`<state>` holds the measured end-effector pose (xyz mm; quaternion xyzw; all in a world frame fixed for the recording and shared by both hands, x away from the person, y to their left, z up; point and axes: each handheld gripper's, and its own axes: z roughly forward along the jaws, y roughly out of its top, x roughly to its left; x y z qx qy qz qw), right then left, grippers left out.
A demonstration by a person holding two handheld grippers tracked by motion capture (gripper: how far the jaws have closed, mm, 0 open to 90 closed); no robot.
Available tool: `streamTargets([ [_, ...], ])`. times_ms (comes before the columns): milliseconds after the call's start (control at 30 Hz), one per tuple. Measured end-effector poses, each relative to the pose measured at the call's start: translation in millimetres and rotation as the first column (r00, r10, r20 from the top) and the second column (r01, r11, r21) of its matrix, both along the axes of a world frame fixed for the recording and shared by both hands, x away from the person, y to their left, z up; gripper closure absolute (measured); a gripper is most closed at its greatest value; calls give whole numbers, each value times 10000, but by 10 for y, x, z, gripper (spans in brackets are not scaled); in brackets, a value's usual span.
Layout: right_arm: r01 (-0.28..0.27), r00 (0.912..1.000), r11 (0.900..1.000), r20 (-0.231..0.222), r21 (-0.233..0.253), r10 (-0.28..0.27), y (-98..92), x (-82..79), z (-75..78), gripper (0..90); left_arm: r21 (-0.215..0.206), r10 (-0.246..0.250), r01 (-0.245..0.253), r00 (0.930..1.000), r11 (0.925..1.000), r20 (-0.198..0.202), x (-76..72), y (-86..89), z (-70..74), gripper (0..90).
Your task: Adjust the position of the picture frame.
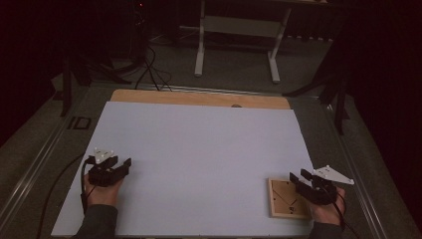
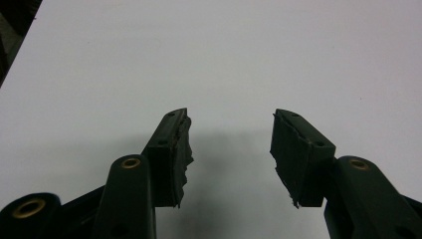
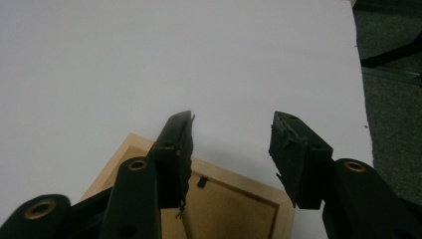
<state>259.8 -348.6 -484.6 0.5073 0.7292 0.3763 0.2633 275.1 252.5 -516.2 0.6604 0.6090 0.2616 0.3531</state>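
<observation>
Down at the near right corner of the pale white sheet (image 1: pixel 199 159) lies a square wooden picture frame (image 1: pixel 286 198), back up, right gripper (image 1: pixel 301 179) over it, jaws wide and empty. Left gripper (image 1: pixel 123 166) is wide too. Beyond: wooden tabletop strip (image 1: pixel 199 98), grey carpet (image 1: pixel 234 69), white table legs (image 1: pixel 200 55).

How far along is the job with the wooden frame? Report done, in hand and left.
Done: nothing visibly; the wooden frame lies flat, back side up, near the white sheet's corner. In hand: the right gripper hangs open above it, holding nothing. Left: gripping and moving the frame; the left gripper is open over bare sheet.
</observation>
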Motion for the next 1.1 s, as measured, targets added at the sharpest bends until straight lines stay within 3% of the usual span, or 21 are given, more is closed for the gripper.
streamTargets([
  [333,-360,9991,9992,-241,-172,356,80,1,-61,561,52,-10,10,10000,10000,67,-5,4,16,482],
  [533,-670,9968,9963,-480,-538,645,159,8,-95,668,86,20,-21,10000,10000,97,-6,9,23,481],
  [567,-744,9958,9957,-569,-553,712,162,3,-106,735,84,37,-38,9999,10000,103,-5,9,23,481],
  [800,-1003,9927,9916,-748,-812,943,184,-17,-148,890,158,52,-54,9999,9999,135,-9,4,26,481],
  [1100,-1155,9895,9878,-993,-1047,1052,206,-2,-194,898,166,38,-40,9999,9999,147,-9,7,30,481],
])
